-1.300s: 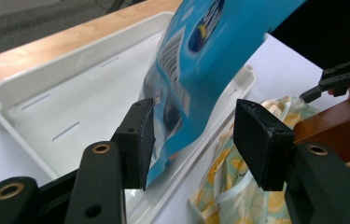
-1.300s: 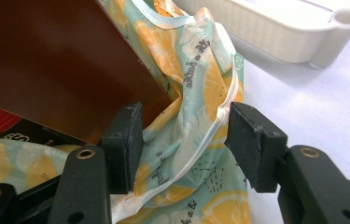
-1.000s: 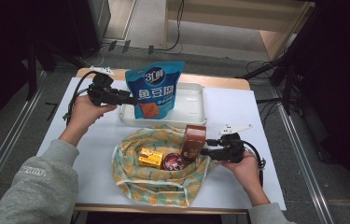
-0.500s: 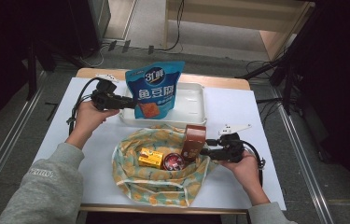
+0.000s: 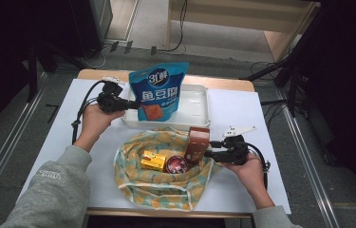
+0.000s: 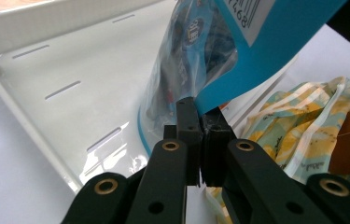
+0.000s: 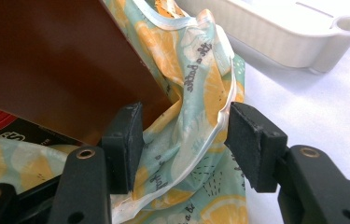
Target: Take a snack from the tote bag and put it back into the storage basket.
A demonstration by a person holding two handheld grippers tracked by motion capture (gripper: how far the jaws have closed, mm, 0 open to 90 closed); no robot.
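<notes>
White table: I pinch my left gripper closed on the blue pouch to steady it upright in the tray; my right gripper stands open around the cloth bag rim.

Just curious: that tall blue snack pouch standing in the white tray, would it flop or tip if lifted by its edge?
Probably floppy: the blue pouch is thin film, pinched at one edge by the left gripper. Likely light. Tall and narrow-based in the white tray, it may tip easily.

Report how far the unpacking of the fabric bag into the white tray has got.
Done: the blue snack pouch stands in the white tray. In hand: the left gripper has just closed on the pouch's edge; the right gripper sits at the fabric bag's rim beside the brown box, jaws apart. Left: brown box, yellow box and red tin remain inside.
</notes>
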